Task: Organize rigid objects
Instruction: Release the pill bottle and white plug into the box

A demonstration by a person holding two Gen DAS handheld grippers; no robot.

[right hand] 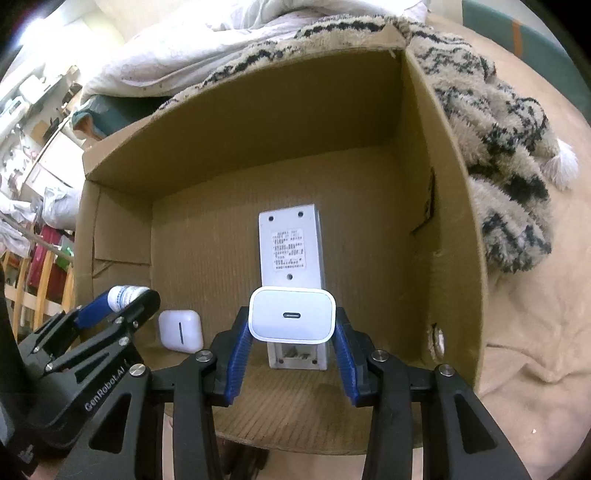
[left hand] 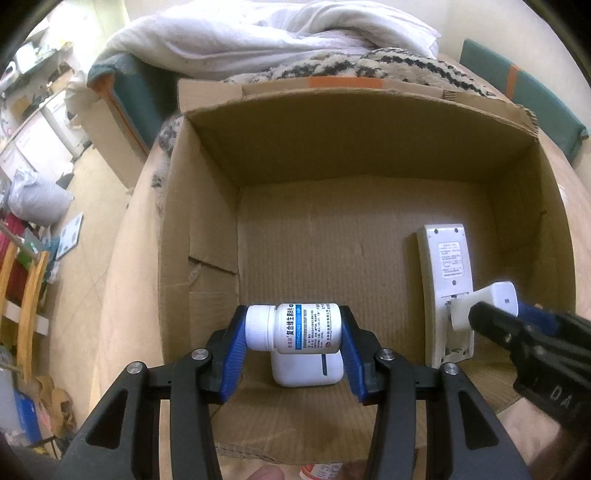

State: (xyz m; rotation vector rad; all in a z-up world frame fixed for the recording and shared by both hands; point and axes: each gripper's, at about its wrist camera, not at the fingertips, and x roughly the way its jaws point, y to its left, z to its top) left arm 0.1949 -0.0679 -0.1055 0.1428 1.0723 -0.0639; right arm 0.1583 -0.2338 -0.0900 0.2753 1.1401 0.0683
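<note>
My left gripper (left hand: 293, 326) is shut on a white pill bottle (left hand: 293, 326) with a blue-banded label, held sideways above the floor of an open cardboard box (left hand: 332, 158). A white earbuds case (left hand: 306, 371) lies on the box floor just below the bottle. My right gripper (right hand: 292, 319) is shut on a white USB-C charger (right hand: 292, 319), held over the near end of a white remote (right hand: 291, 247) that lies face down in the box. The charger (left hand: 484, 304) and remote (left hand: 447, 273) also show at right in the left wrist view; the bottle (right hand: 127, 295) and case (right hand: 181, 329) show at left in the right wrist view.
The box (right hand: 443, 221) sits on a beige bed cover (right hand: 535, 332). A leopard-pattern fluffy blanket (right hand: 498, 147) and a white duvet (left hand: 277, 33) lie behind and beside it. A cluttered floor with wooden rails (left hand: 29, 295) is at far left.
</note>
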